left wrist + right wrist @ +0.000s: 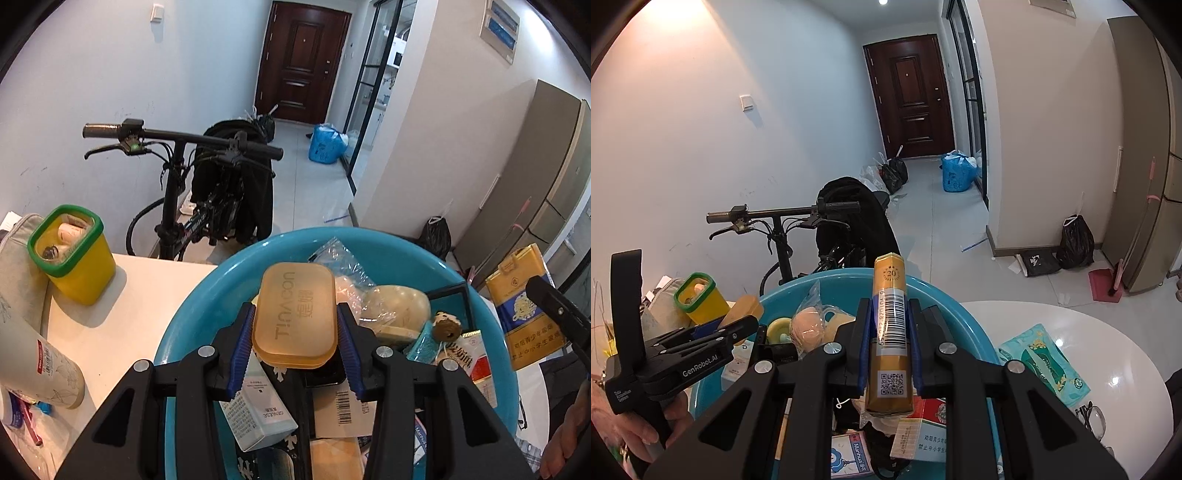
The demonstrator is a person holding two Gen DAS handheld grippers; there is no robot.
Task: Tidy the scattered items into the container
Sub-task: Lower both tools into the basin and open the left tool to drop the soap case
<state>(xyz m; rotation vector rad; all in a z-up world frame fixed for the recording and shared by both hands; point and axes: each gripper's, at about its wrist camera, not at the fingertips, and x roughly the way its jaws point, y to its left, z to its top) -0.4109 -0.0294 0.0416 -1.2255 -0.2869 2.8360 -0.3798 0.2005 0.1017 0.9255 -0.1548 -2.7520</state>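
Note:
A blue plastic basin on the white table holds several items: boxes, a bagged sponge, a small mirror. My left gripper is shut on an amber soap case and hangs just over the basin's contents. In the right wrist view the basin lies below my right gripper, which is shut on a gold cigarette pack, held by its narrow sides. The same pack shows at the right edge of the left wrist view. The left gripper with its soap case appears at the left there.
A yellow tub with a green rim and a white lotion bottle stand left of the basin. A green tissue pack and glasses lie on the table at right. A bicycle is parked beyond the table edge.

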